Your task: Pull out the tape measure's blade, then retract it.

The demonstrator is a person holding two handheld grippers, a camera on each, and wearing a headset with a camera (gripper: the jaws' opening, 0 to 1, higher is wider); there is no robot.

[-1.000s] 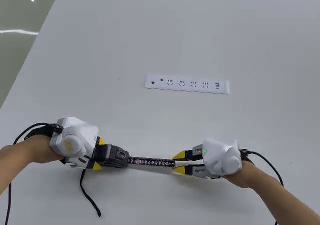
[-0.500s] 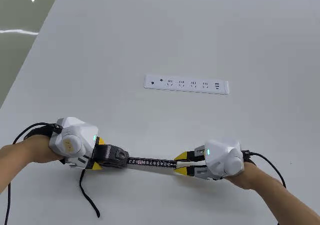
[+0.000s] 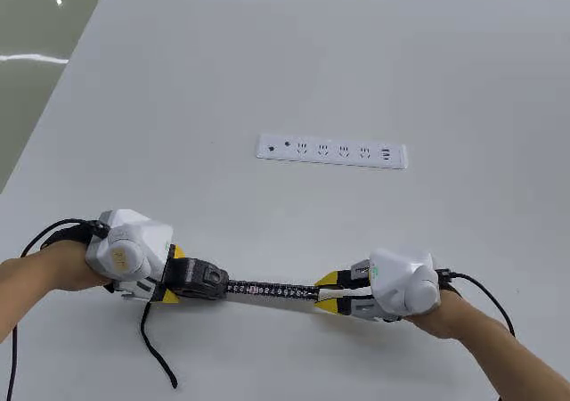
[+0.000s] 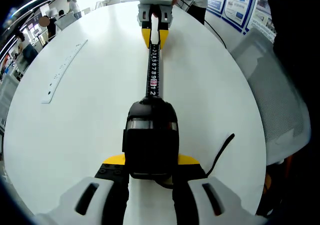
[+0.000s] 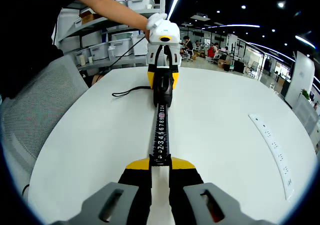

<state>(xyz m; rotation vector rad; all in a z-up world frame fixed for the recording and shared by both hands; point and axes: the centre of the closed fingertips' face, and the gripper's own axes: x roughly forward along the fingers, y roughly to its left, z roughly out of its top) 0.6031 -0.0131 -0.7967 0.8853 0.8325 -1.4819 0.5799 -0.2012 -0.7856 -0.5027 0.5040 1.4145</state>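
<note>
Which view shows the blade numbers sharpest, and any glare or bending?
Right gripper view: blade digits sharp, table edge bowed. Left gripper view: digits readable near the case. Head view: even light, digits tiny, glare streak on floor.

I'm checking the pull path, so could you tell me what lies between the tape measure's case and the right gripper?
The pulled-out blade spans it, from the case to the right gripper, as the head view shows.
</note>
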